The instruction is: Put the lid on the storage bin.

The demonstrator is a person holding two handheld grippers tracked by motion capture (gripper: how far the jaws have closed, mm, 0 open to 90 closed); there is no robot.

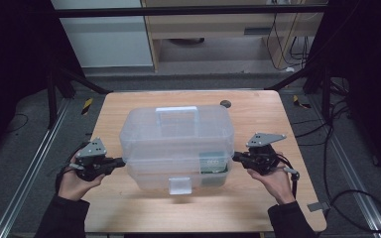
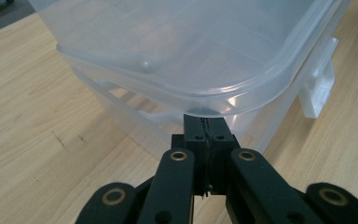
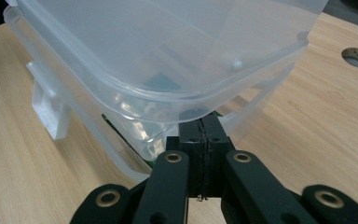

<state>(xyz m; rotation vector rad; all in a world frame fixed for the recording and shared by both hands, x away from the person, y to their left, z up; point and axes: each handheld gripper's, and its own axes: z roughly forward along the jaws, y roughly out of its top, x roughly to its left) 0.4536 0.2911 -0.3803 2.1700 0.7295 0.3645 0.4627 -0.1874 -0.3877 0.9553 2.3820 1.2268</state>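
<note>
I am pressing my left gripper (image 1: 120,161) and right gripper (image 1: 235,157) in under the lid rim at opposite ends of the clear plastic box (image 1: 177,144), both with jaws fully closed and gripping nothing, only tucked beneath the lip. The risk, I am judging, is a tip sliding out from under that smooth rim, so the box tilts or drops at one end. The box is sitting mid-table (image 1: 129,208), translucent, lid shut, handle on top, front latch (image 1: 180,185) facing me, something green inside near my right.
</note>
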